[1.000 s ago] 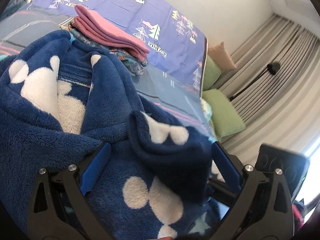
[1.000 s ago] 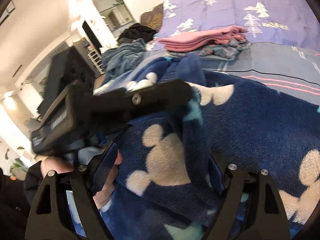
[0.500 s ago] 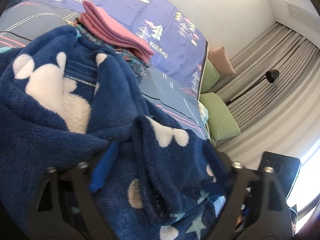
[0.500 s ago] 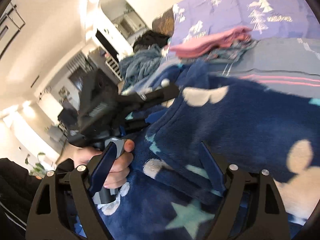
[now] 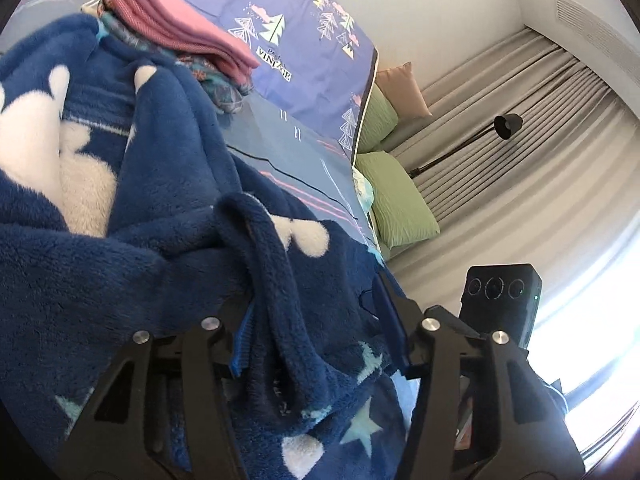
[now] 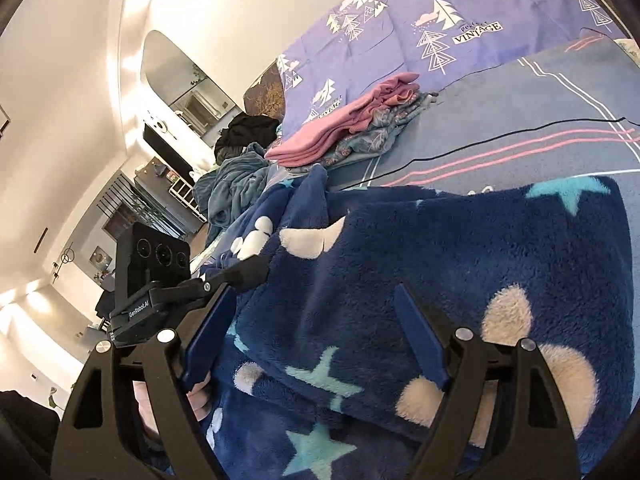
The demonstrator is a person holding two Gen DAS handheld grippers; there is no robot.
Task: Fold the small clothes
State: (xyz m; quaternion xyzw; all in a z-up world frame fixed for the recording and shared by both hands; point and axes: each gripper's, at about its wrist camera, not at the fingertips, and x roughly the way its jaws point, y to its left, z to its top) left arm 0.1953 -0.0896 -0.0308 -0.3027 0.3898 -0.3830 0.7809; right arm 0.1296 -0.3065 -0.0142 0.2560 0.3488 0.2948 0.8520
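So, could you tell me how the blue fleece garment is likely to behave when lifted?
The fleece will probably flop and sag, since it already lies in soft rumpled folds. Its thick pile should grip well rather than slip; the left gripper, whose jaws have just been closing, already has a ridge bunched between them.

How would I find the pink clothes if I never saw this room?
Look on the bed, past the fuzzy dark blue garment. A small folded stack sits near the purple tree-print cover; the pink clothes lie on top, the only plain pink thing there.
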